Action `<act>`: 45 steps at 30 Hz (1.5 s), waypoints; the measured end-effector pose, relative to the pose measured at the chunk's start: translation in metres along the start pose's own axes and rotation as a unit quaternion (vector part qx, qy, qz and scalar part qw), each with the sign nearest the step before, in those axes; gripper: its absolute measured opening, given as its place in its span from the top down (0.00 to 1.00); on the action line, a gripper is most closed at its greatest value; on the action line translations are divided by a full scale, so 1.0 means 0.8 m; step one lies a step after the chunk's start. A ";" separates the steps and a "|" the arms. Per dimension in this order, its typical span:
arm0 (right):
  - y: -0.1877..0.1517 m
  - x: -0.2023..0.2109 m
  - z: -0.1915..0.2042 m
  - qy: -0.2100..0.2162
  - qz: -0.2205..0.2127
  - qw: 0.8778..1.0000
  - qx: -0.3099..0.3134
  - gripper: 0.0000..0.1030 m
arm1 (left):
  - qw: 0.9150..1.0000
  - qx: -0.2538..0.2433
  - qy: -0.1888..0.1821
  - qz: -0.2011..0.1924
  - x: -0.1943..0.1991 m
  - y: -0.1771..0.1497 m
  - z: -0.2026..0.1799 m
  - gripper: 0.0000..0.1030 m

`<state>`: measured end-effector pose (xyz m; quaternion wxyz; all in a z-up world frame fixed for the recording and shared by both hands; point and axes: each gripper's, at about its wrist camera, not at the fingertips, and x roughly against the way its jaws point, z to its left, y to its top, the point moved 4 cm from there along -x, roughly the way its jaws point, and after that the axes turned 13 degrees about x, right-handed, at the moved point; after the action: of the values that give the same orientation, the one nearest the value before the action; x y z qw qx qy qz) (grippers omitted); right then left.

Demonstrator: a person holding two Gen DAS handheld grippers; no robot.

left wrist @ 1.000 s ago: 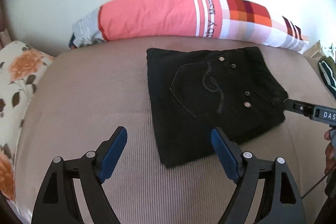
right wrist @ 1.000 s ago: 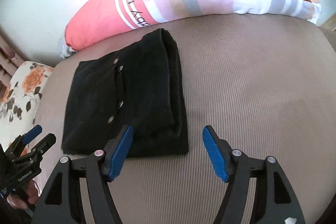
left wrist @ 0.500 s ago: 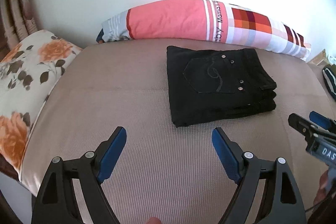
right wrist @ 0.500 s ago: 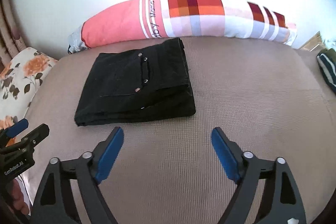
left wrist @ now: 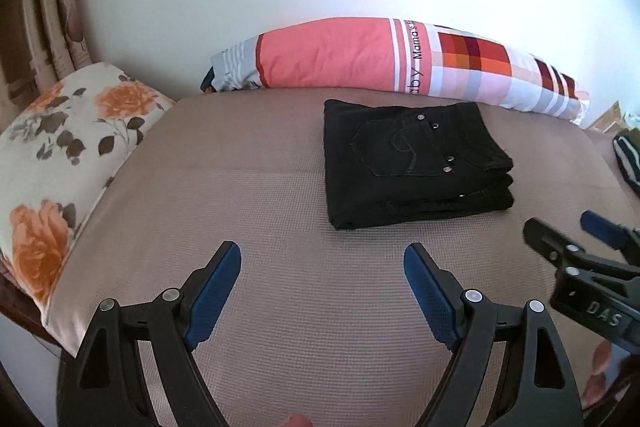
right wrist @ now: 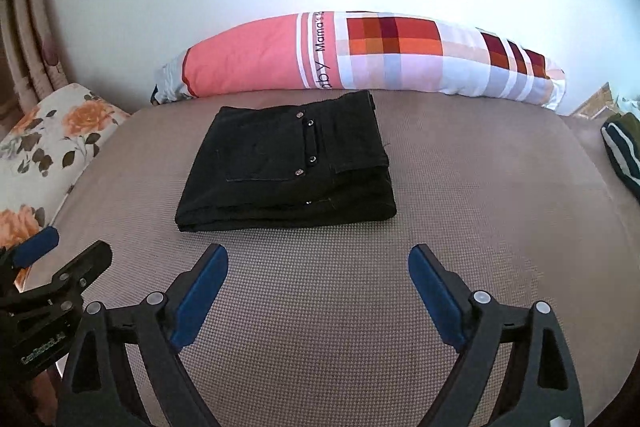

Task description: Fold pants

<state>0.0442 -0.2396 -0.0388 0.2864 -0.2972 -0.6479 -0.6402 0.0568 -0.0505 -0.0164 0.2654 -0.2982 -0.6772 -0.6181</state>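
Note:
The black pants (left wrist: 408, 163) (right wrist: 288, 171) lie folded into a flat rectangular stack on the tan bed (left wrist: 240, 187), back pocket and rivets facing up. My left gripper (left wrist: 322, 255) hovers open in front of the stack, to its left, nothing between its blue pads. The right gripper (right wrist: 318, 255) hangs in front of the stack with its jaws opening and empty. Neither gripper touches the pants. Each gripper shows at the edge of the other's view: the right gripper (left wrist: 560, 227) and the left gripper (right wrist: 76, 247).
A long pink and checked pillow (left wrist: 360, 59) (right wrist: 360, 55) lies along the white wall behind the pants. A floral cushion (left wrist: 60, 147) (right wrist: 48, 131) sits at the bed's left end. A dark striped garment (left wrist: 626, 163) (right wrist: 624, 155) lies at the right edge.
Both grippers have drawn back and up from the pants, which now sit farther away. The right jaws, earlier at the stack's near edge, have spread wider. The stack has not moved.

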 end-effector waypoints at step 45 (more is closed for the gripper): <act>-0.011 -0.013 0.002 0.005 0.034 0.999 0.002 0.12 | 1.000 -0.016 0.006 0.003 -0.007 -0.009 -0.004 0.19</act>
<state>0.0442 -0.2385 -0.0526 0.3116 -0.3157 -0.6372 -0.6302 0.0557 -0.0542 -0.0251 0.2670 -0.3005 -0.6647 -0.6298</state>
